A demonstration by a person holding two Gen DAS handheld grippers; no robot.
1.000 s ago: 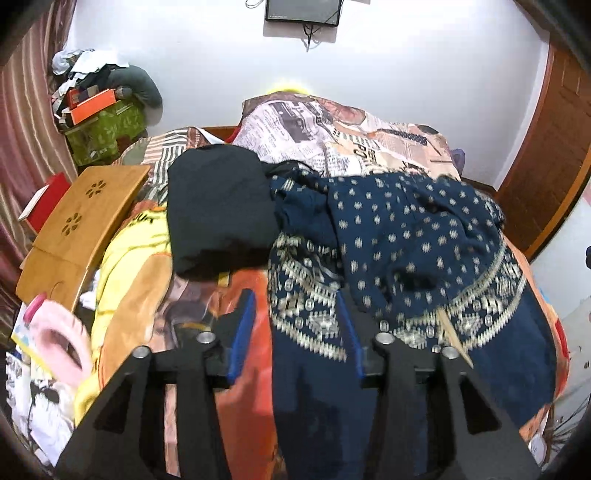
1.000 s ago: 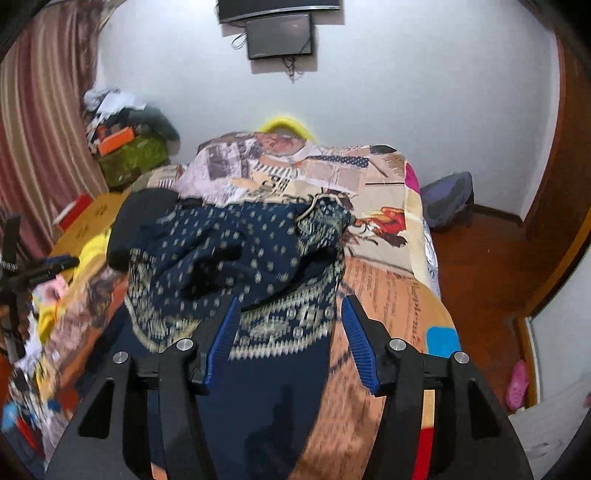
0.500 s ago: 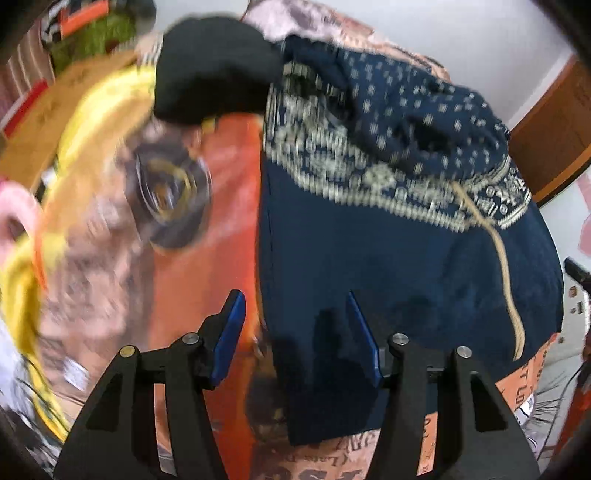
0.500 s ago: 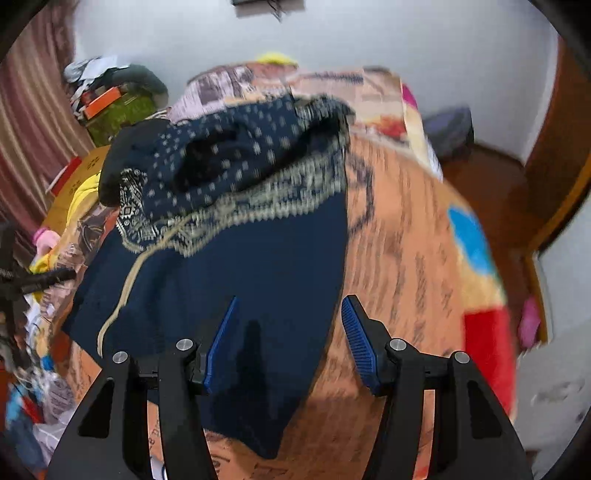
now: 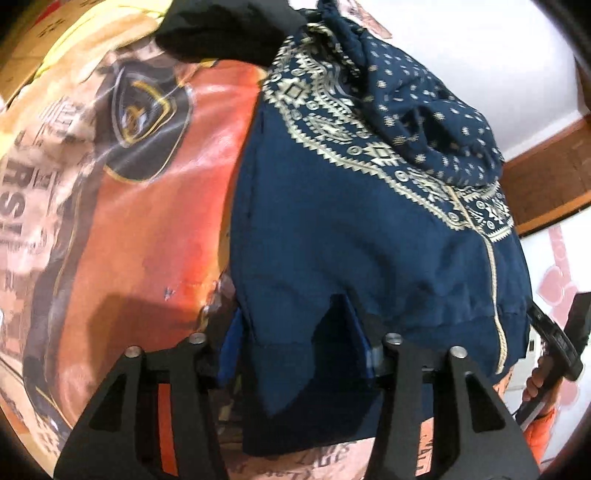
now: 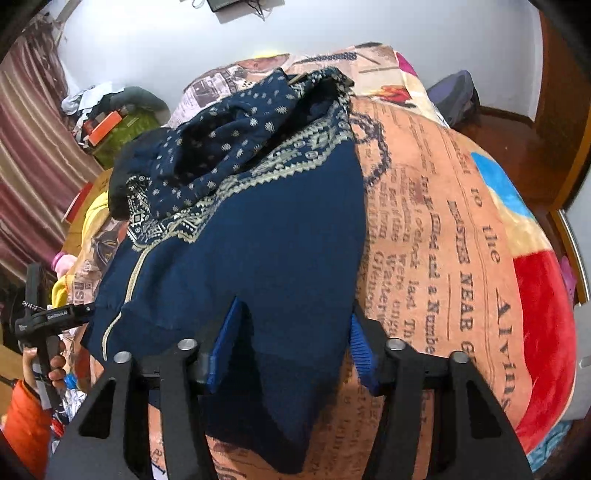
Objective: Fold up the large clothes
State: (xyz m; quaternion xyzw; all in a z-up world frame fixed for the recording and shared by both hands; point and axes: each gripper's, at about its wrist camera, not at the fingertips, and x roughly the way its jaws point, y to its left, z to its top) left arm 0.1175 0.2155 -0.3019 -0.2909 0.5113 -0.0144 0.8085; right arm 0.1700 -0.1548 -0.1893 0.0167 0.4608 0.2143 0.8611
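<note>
Garment (image 5: 351, 236): lying on bed (image 6: 461, 258), hem at 6 o'clock.
Left tool (image 5: 295, 343): closing around hem corner.
Right tool (image 6: 291, 339): closing likewise.
Risk: catching bedcover too, or slipping off hem.

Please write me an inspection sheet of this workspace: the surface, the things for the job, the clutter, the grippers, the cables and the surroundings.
Surface: bed under a printed blanket in orange, red and newsprint patterns.
Job's things: navy garment with a cream patterned band, lower part spread flat, upper part bunched.
Clutter: black cloth beside the bunched part; green box with things piled on it, by the wall.
Grippers: left gripper and right gripper each straddle a corner of the near hem, jaws closing; pad contact not clear.
Cables: cords under a wall-mounted device.
Surroundings: white wall, striped curtain, wooden floor.
</note>
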